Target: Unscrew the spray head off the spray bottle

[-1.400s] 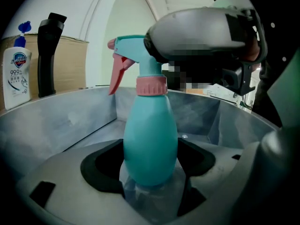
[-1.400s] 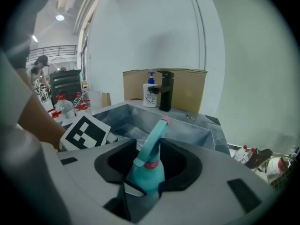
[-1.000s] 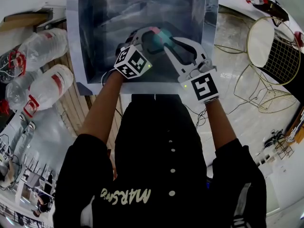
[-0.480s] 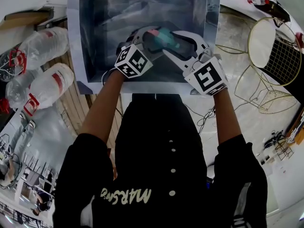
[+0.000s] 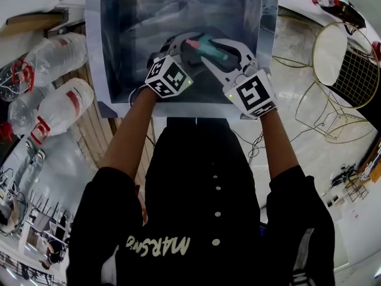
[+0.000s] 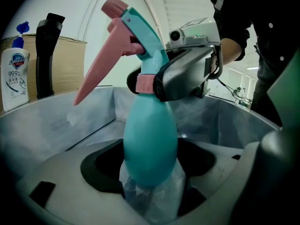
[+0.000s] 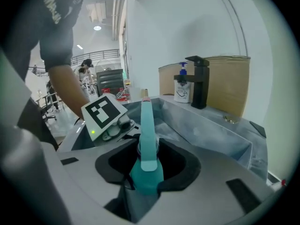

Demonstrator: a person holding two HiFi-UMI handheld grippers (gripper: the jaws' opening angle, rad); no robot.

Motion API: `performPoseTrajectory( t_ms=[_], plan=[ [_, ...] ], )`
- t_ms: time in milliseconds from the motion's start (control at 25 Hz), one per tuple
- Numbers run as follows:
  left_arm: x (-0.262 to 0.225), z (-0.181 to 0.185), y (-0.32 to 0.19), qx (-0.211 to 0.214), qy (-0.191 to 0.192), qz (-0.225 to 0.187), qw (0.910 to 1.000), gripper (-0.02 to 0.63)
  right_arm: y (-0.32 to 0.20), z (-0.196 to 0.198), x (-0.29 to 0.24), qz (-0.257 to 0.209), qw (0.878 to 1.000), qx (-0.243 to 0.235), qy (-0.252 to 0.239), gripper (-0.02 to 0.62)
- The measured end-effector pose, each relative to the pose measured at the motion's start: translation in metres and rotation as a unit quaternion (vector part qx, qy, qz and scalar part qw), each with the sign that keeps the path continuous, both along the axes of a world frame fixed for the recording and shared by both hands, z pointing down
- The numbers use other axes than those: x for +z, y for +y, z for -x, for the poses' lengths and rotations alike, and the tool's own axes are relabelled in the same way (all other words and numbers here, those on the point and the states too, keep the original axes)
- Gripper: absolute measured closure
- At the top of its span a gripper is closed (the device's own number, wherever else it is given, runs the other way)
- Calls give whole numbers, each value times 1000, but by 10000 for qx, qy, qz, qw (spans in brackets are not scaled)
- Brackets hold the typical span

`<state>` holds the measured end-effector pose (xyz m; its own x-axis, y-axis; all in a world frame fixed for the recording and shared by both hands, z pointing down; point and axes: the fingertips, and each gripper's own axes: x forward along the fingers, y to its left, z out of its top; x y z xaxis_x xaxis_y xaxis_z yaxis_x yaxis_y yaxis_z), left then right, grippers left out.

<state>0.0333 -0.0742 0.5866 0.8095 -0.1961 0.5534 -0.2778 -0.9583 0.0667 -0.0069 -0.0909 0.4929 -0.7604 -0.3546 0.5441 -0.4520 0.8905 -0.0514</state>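
A teal spray bottle (image 6: 150,139) with a pink trigger (image 6: 96,76) and a pink collar (image 6: 144,83) stands upright over a grey sink basin (image 5: 119,16). My left gripper (image 6: 150,172) is shut on the bottle's lower body, where clear plastic film (image 6: 154,200) bunches under it. From the other side, my right gripper (image 6: 161,83) reaches the collar. In the right gripper view the neck and spray head (image 7: 146,125) stand between the jaws of my right gripper (image 7: 143,172). These jaws have just been closing, and the pads do not visibly press. Both grippers meet at the bottle (image 5: 205,45) in the head view.
A black faucet (image 7: 199,81) and a white soap bottle (image 7: 182,86) stand on the basin's far rim. Large plastic bottles (image 5: 59,106) lie to the left of the sink. A wire chair (image 5: 345,58) stands to the right.
My right gripper rolled about the bottle's neck and shifted slightly left and lower. The left gripper and the bottle stayed put.
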Motion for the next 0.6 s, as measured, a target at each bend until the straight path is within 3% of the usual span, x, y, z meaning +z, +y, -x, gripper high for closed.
performPoseTrajectory(
  t_ms=[240,600],
  plan=[
    [-1,0,2,257,134,-10,9996,238,6,3,-2,-91,9922,-1239,74,439],
    [-4,0,24,1336,271,32,9907,238,29,4,-4,-33,9674,-2527,131,440]
  ],
)
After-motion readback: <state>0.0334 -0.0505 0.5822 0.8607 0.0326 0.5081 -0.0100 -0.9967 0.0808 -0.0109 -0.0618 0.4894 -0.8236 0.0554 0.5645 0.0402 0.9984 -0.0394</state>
